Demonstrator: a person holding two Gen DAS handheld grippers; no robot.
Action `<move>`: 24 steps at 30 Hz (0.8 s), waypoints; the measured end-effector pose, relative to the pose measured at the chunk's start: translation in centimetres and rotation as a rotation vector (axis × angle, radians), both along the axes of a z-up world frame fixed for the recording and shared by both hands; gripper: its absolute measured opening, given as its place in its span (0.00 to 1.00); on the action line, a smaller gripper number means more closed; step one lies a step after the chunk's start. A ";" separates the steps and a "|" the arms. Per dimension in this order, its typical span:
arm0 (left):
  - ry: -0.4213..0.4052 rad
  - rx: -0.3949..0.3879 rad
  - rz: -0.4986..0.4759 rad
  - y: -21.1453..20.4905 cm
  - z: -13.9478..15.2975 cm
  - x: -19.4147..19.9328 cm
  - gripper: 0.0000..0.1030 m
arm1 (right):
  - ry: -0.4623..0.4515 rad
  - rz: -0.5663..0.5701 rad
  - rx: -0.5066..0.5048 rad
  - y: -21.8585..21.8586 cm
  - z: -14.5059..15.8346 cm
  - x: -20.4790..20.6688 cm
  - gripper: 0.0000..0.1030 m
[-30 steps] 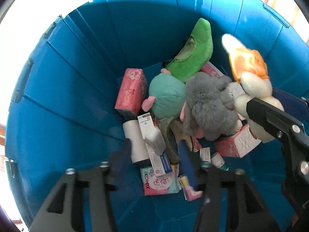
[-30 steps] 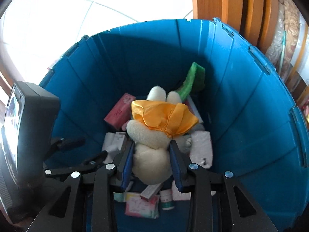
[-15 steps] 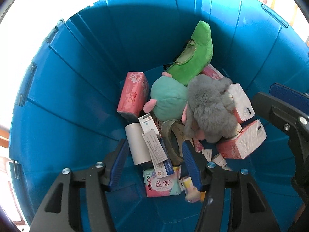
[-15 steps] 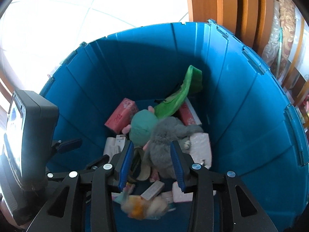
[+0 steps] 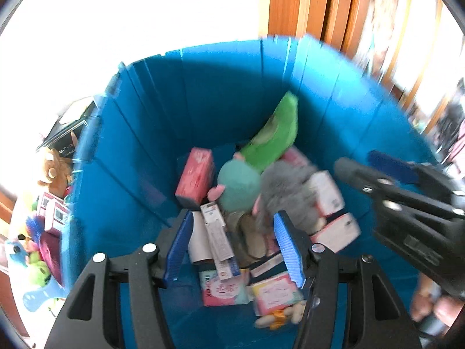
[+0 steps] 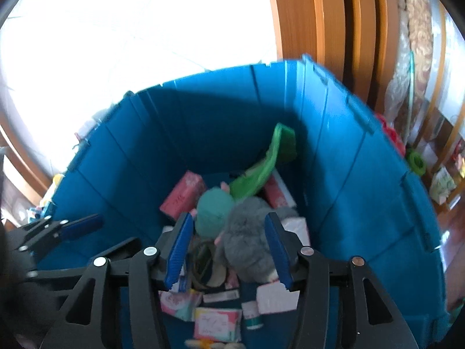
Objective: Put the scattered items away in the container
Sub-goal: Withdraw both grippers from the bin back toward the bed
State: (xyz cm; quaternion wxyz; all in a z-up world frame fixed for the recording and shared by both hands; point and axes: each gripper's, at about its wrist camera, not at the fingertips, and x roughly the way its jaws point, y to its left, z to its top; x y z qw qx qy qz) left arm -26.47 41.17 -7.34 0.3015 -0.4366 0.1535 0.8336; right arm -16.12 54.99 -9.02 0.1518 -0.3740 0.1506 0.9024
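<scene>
Both views look down into the blue bin (image 5: 139,151) (image 6: 348,174). My left gripper (image 5: 232,232) hovers open over it, with nothing between its fingers. My right gripper (image 6: 228,232) also holds nothing, and its jaws are opening; in the left wrist view the right gripper (image 5: 392,192) shows at the right. The cream plush with the orange hat (image 5: 279,317) lies loose at the bin's near bottom. Around it are a green plush (image 5: 276,136), a teal plush (image 5: 238,183), a grey plush (image 6: 250,238), a pink tissue pack (image 5: 194,177) and several small boxes and packets.
Left of the bin, several loose toys (image 5: 37,247), a brown plush (image 5: 53,168) and a black box (image 5: 66,133) lie on the floor. A wooden door frame (image 6: 319,29) stands behind the bin, with cluttered shelves (image 6: 436,168) to the right.
The cream plush with the orange hat left my right gripper and fell to the bin's bottom; those jaws widened. Both grippers rose and drew back, so the bin's rim and surroundings now show.
</scene>
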 end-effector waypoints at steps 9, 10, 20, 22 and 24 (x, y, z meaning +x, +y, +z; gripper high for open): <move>0.145 0.222 0.124 -13.4 8.3 1.6 0.75 | 0.218 0.106 -0.030 -7.5 6.5 2.3 0.63; 0.171 0.231 0.155 -15.5 9.0 1.6 0.75 | 0.245 0.130 -0.028 -8.9 7.4 2.4 0.66; 0.286 0.115 0.429 -38.3 7.6 -2.6 0.75 | 0.337 0.370 -0.020 -28.1 10.1 -1.6 0.67; 0.274 0.074 0.466 -43.0 6.0 -4.0 0.75 | 0.297 0.391 -0.032 -32.5 8.7 -3.9 0.67; 0.256 0.030 0.504 -47.8 4.3 -5.4 0.75 | 0.256 0.404 -0.052 -36.0 7.1 -6.0 0.67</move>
